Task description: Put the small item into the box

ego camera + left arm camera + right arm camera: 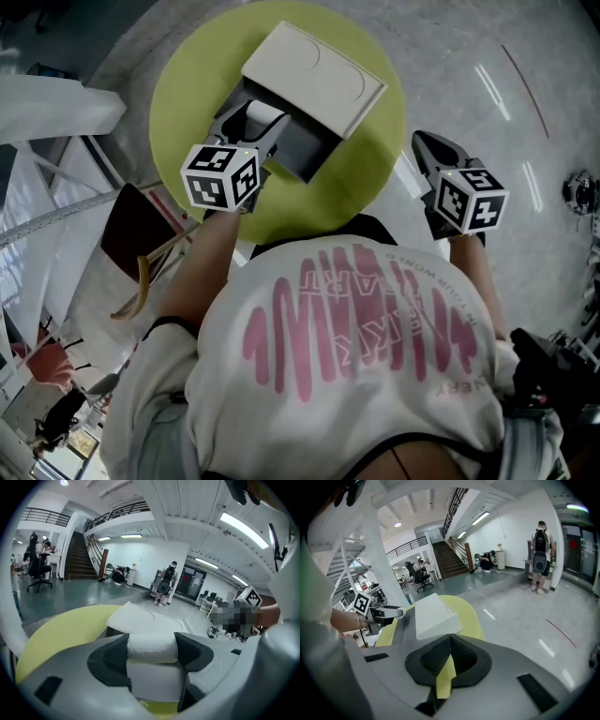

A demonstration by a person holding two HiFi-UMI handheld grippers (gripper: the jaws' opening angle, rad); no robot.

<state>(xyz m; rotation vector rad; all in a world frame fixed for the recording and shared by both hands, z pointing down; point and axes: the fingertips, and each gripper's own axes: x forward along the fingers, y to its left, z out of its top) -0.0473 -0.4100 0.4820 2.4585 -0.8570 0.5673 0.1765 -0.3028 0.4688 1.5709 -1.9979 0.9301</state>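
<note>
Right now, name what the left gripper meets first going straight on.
Likely the white box: the left gripper, shut on the small white roll, points across the open gray drawer at it; depth unclear.

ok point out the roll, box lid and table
small white cylindrical roll [152, 648], left gripper view, its middle
flat white box lid [314, 77], head view, top face
round yellow-green table [187, 84], head view, bare left part

Count: 1 round yellow-green table, 1 box at top centre, 1 small white roll. 2 grippers: left gripper, right gripper. 1 dark chair at the frame's left edge.
</note>
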